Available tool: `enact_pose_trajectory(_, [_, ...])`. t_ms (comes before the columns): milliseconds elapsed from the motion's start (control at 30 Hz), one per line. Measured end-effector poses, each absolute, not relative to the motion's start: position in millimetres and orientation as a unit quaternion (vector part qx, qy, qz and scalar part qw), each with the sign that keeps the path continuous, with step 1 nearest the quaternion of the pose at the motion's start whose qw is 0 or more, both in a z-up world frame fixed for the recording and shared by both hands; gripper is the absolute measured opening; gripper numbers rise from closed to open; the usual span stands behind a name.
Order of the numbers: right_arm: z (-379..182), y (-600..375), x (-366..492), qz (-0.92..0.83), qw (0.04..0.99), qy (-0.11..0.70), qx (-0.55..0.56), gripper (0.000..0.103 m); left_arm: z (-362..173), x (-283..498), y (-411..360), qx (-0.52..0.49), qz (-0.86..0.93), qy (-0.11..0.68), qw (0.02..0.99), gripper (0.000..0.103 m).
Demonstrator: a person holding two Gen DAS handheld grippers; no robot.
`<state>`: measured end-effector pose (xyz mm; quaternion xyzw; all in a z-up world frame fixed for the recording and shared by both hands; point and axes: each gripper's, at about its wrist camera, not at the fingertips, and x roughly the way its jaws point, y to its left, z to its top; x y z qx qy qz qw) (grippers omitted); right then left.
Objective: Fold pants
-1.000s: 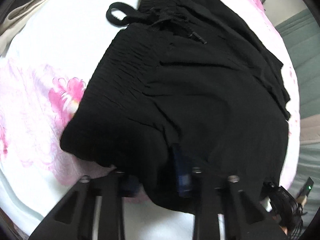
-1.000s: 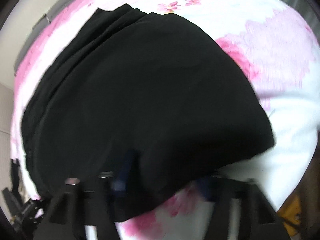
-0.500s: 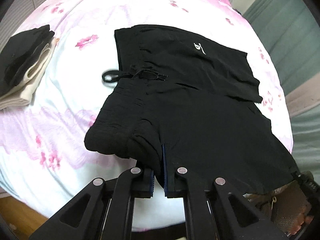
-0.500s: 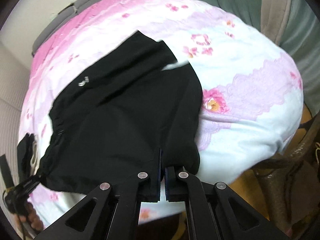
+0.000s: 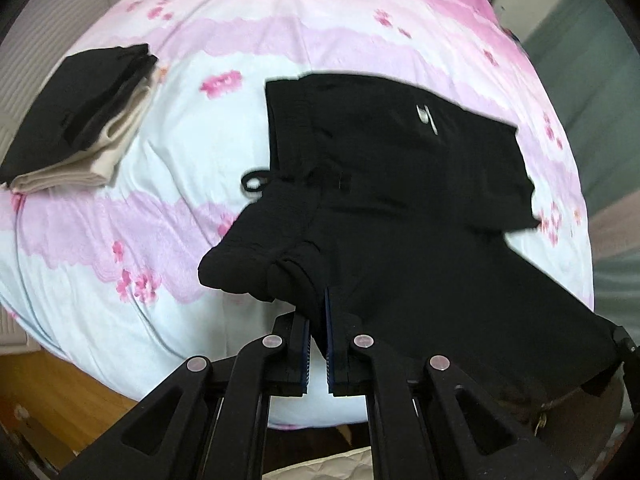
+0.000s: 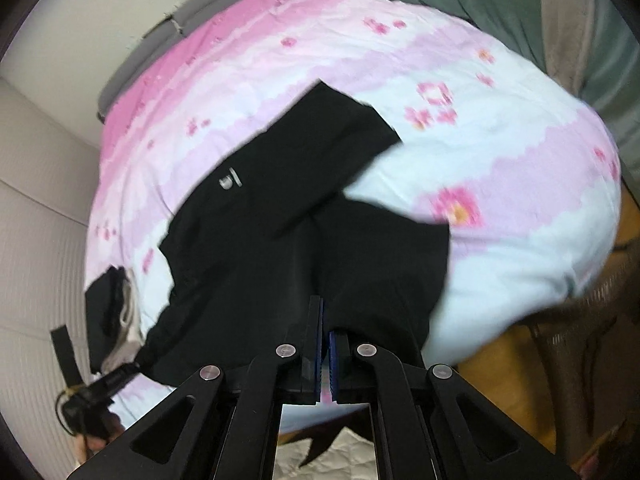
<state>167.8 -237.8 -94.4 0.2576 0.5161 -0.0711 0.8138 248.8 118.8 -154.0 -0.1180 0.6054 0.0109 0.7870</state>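
Black pants (image 5: 400,200) with a small white logo lie across a pink-and-white flowered bed (image 5: 180,140). Their near edge is lifted off the bedding. My left gripper (image 5: 318,312) is shut on the gathered waistband corner, and the drawstring loop (image 5: 252,180) hangs just beyond it. In the right wrist view the same pants (image 6: 280,220) rise toward my right gripper (image 6: 325,328), which is shut on the cloth at the leg end. The far leg still rests flat on the bed.
A stack of folded clothes (image 5: 80,116), black over beige, sits on the bed at the left and shows again as folded clothes (image 6: 116,312) in the right wrist view. Wooden floor (image 5: 48,392) lies below the bed edge. A wicker chair (image 6: 580,340) stands at the right.
Both grippers closed on the pants' near edge and rose, lifting it off the bed. The bed looks farther away now, and more of it shows.
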Motion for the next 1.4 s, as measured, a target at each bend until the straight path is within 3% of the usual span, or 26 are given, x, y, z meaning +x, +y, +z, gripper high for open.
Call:
enact_pose_trajectory(533, [-73.7, -276.4, 356.7, -0.012, 0.848, 0.471, 0.243, 0.003, -138.5, 388.7, 104.2, -0.185, 0.109, 0.537, 0.816, 0.008])
enact_pose_trajectory(900, [-189.6, -275.9, 550.0, -0.029, 0.795, 0.573, 0.198, 0.003, -230.7, 513.3, 111.7, -0.201, 0.157, 0.604, 0.755, 0.008])
enact_pose_trajectory(1400, [-270.4, -241.9, 641.6, -0.039, 0.763, 0.639, 0.091, 0.003, -289.3, 569.4, 135.7, -0.228, 0.161, 0.668, 0.689, 0.011])
